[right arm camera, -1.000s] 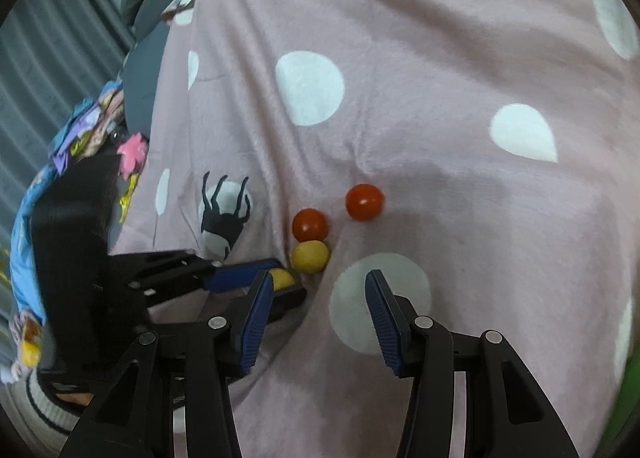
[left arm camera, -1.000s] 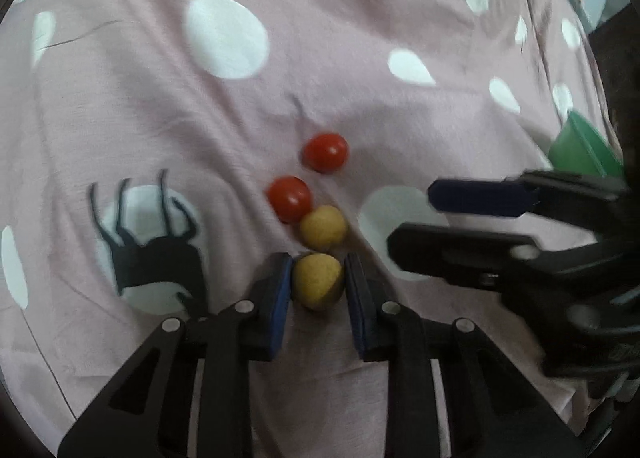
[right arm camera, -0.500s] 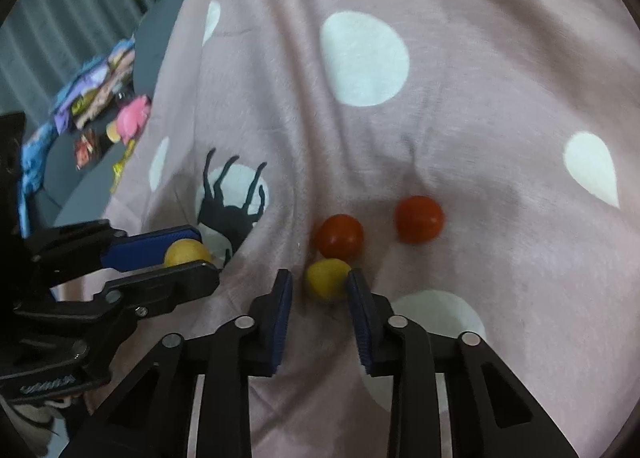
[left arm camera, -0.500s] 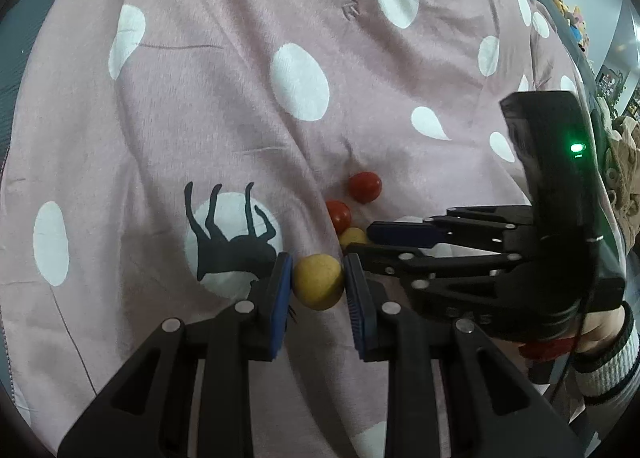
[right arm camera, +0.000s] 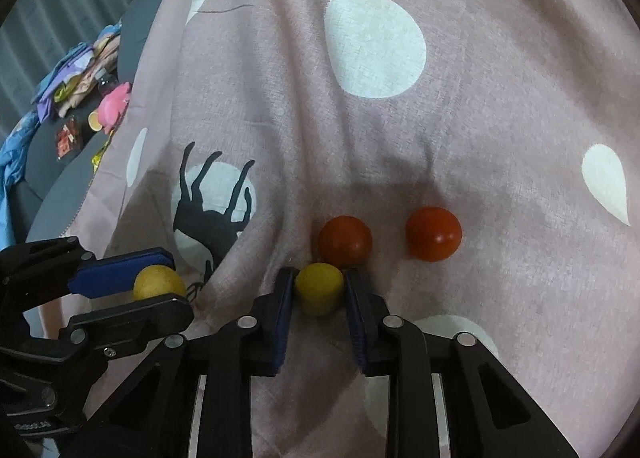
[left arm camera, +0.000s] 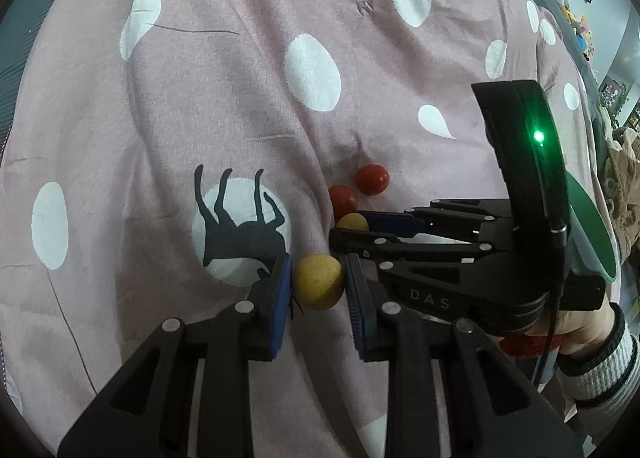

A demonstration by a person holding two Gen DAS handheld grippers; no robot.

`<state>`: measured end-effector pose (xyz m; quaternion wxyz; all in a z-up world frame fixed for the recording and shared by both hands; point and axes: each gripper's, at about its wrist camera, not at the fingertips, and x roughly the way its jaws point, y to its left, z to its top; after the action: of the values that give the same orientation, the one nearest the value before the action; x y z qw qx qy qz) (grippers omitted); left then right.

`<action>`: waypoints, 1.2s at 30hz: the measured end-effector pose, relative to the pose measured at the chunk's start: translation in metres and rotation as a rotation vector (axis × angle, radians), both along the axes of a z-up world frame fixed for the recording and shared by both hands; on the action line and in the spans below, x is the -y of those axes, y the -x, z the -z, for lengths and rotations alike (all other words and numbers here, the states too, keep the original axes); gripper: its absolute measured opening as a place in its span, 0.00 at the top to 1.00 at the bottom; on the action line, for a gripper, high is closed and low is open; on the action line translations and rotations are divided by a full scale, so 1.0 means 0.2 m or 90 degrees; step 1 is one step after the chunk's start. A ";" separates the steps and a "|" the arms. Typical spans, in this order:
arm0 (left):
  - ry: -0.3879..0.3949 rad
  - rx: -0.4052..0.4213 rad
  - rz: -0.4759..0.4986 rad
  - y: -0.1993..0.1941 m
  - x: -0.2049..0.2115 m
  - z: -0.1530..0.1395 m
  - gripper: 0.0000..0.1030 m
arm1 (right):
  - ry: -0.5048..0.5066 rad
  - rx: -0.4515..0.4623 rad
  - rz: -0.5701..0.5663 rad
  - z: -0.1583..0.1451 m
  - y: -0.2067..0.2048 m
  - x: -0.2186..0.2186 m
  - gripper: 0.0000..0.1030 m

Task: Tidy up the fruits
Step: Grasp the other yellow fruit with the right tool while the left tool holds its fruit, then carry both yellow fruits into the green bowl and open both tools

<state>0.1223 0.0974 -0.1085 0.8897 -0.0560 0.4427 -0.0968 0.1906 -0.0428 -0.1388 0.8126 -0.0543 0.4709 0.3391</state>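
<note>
My left gripper [left arm camera: 318, 282] is shut on a yellow fruit [left arm camera: 318, 282] and holds it above the pink spotted blanket [left arm camera: 224, 105]; it also shows in the right wrist view [right arm camera: 159, 282]. My right gripper [right arm camera: 319, 290] is shut on a second yellow fruit [right arm camera: 319, 288], which still rests on the blanket; it also shows in the left wrist view [left arm camera: 352, 222]. Two red fruits lie just beyond it, one touching or nearly touching it [right arm camera: 345, 240] and one to the right [right arm camera: 433, 233].
A green bowl edge [left arm camera: 592, 225] shows behind the right gripper's body at the far right. A black deer print [right arm camera: 212, 209] marks the blanket to the left. Clutter of toys and cloth [right arm camera: 80, 89] lies off the blanket's left edge.
My left gripper has lifted its yellow fruit up and to the left, away from the others. My right gripper has moved in and closed on the second yellow fruit.
</note>
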 end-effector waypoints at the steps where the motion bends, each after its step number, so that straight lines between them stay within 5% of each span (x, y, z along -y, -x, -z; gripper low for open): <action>1: 0.001 0.001 0.000 0.01 0.00 -0.01 0.74 | -0.003 -0.001 0.003 -0.01 0.01 0.01 0.74; 21: -0.010 0.029 0.038 0.25 0.24 -0.19 0.74 | -0.074 0.042 0.095 -0.29 0.44 0.37 0.74; 36: -0.043 0.077 0.164 0.28 0.77 -0.38 0.74 | -0.117 0.089 0.241 -0.43 0.65 0.91 0.74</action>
<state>0.0658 -0.0558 -0.0318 0.8964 0.0371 0.3949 -0.1982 0.0598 -0.2258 -0.0525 0.8940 0.0857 0.3824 0.2174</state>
